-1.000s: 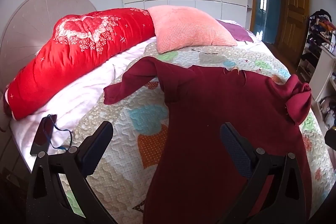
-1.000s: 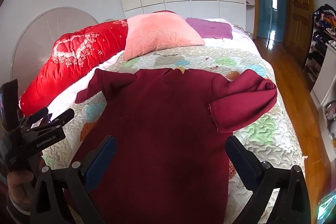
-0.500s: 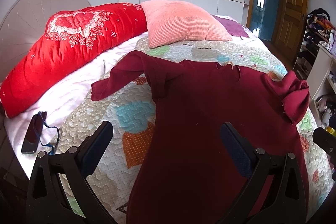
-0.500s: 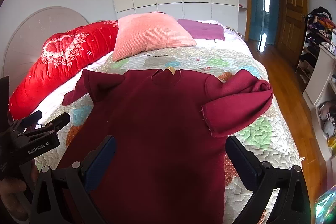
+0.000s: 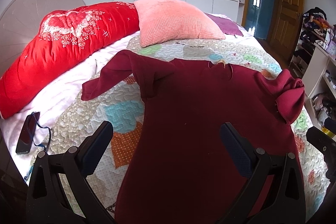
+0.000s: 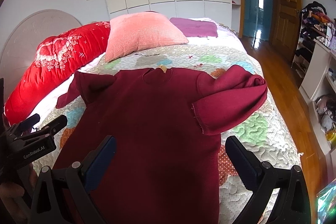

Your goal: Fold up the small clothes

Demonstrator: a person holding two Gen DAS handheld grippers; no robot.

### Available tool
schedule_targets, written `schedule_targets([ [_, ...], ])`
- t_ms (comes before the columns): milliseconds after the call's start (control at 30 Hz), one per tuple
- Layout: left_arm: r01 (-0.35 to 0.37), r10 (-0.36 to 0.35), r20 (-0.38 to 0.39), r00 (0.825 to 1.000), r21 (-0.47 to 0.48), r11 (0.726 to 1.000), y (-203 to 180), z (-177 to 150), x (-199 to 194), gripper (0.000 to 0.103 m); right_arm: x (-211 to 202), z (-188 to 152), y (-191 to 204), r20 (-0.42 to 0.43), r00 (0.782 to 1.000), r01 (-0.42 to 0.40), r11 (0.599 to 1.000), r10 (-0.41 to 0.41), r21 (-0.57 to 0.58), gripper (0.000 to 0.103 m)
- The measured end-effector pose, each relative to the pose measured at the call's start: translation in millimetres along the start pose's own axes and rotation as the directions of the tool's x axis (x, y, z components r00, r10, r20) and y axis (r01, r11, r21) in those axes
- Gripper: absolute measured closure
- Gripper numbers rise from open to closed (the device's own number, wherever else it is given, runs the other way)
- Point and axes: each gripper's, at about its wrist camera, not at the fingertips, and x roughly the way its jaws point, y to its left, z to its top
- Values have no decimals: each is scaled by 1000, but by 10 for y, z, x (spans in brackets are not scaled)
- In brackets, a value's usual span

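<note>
1. Your left gripper (image 5: pixel 166 140) and right gripper (image 6: pixel 170 152) both hang with fingers spread wide and nothing between them, low in their frames above the top's lower half.
2. The maroon top (image 6: pixel 147 119) lies flat on the quilt (image 6: pixel 247 129), filling the centre of both views, neck toward the pink pillow (image 6: pixel 140 37) in the upper middle.
3. One sleeve (image 6: pixel 233 102) at centre right of the right view is already doubled over on itself; the other sleeve (image 5: pixel 109 79) trails out at centre left of the left view. Fold the body now and that bunched sleeve will likely leave a lump.
4. The fabric looks thick: a shallow pinch may slip, or catch the quilt with it.
5. The phone (image 5: pixel 27 133) at lower left of the left view sits near the bed edge; its cord could snag.
6. Readable text: "GenRobot.AI" on the left gripper body (image 6: pixel 33 153). The neck tag (image 6: pixel 162 68) is too small to read.
</note>
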Motion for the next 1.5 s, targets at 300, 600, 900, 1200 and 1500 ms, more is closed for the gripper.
schedule_targets([
  [300, 12, -12, -18, 1000, -3, 1000, -78, -4, 77, 1, 59, 19, -7, 2, 1000, 10, 1000, -10, 8, 0],
  [600, 13, -13, -30, 999, 0, 1000, -131, 0, 150, 1, 150, 24, -5, -10, 1000, 11, 1000, -11, 8, 0],
  [900, 21, -21, -47, 999, -5, 1000, -141, 27, 243, 1, 252, 42, -5, -27, 1000, 9, 1000, -9, 7, 0],
  [1200, 16, -16, -47, 999, -10, 1000, -64, 64, 314, 1, 415, 86, 71, -53, 999, -6, 1000, 6, -5, 0],
  [1500, -67, 60, -54, 997, -145, 987, 630, 190, 497, 1, 696, 228, 613, -88, 968, -240, 970, 237, -33, 15],
])
